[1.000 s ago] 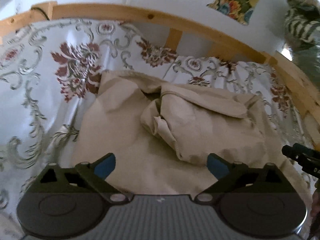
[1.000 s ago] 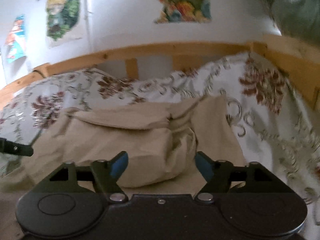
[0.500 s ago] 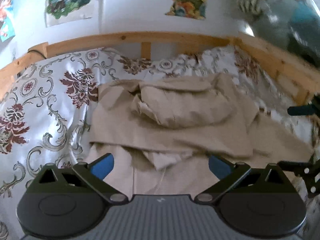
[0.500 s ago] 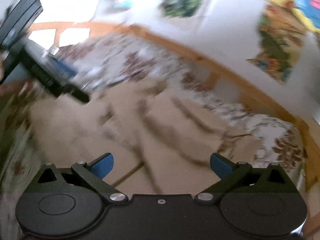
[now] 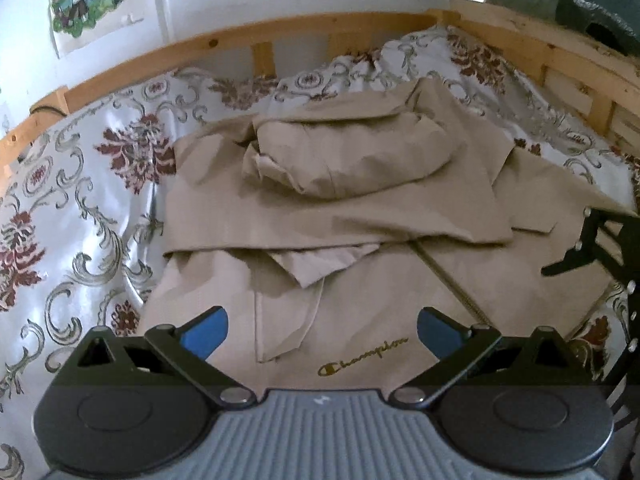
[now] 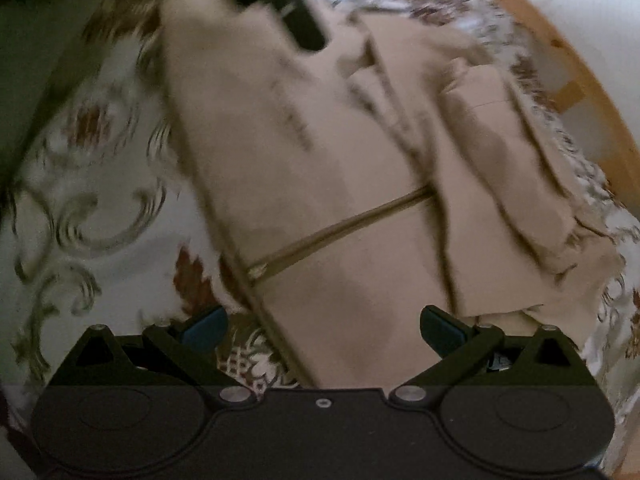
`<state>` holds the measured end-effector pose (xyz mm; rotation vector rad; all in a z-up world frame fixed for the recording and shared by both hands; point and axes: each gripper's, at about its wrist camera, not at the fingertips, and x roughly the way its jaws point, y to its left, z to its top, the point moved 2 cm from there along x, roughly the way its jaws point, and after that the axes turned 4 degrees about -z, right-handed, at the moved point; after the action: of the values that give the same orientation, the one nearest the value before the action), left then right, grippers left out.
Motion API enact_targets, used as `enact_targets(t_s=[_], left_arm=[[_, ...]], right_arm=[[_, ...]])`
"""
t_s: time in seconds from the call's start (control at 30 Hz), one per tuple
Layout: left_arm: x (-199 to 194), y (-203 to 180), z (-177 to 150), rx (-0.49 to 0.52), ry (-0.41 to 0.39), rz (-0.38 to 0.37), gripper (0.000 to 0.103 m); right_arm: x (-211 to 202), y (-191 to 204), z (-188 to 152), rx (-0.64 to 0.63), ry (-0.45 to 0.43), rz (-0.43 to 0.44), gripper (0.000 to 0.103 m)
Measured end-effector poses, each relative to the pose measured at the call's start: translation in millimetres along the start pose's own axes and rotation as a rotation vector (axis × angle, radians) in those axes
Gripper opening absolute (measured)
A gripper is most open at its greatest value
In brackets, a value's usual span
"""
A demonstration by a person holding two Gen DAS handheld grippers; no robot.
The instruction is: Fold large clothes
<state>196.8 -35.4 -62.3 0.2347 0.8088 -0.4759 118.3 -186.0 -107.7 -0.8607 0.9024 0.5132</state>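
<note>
Beige jacket (image 5: 340, 216) now half-folded on bed (image 5: 80, 208). Right gripper (image 6: 324, 330) swung down over near hem, jaws wide, empty. Left gripper (image 5: 322, 328) jaws wide, empty. Regrasp pending.

The left wrist view sits behind its gripper (image 5: 322, 328), looking down and forward across the jacket (image 5: 360, 216) on the bed (image 5: 80, 200) toward the wooden rail (image 5: 280, 32) and wall; the right wrist view, blurred, sits behind its gripper (image 6: 324, 324), tilted steeply down and close over the jacket (image 6: 340, 200); both share the jacket, its zipper (image 5: 448, 280) and the bedspread; each catches the other gripper at its edge.
</note>
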Motion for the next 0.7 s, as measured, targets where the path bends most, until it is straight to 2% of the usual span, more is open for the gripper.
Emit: enact_targets(t_s=[0.13,0.3,0.37,0.43,0.53,0.63,0.7], left_arm=[[7,4,-1,-0.02,0.028,-0.003,0.102],[10,6,-2,-0.033,0.045,0.0,0.102],[7,8,-1,-0.042,0.036,-0.01,0.102],[-1,10,2,-0.062,-0.007,-0.064,0.102],[-14,8,3,-0.054,-0.068,-0.192,0.102],[-18,-6,-1,0.031,-0.053,-0.309,0.102],[-16,-18,-6,0.099,-0.022,-0.345,0.102]], right_arm=[[10,9,-1,-0.041,0.013,-0.01,0.102],[9,-3,-1,0.037,-0.009,-0.092,0.102],[4,-15,-2,0.103,-0.034,-0.079,0.102],[-2,-22,-3,0.144,-0.06,-0.079,0.102],[-11,-32,-2,0.192,-0.102,-0.101,0.102],[-20,-49,-2,0.291,-0.148,-0.11,0.102],[-24,-66,-6,0.388,-0.17,-0.09,0.102]])
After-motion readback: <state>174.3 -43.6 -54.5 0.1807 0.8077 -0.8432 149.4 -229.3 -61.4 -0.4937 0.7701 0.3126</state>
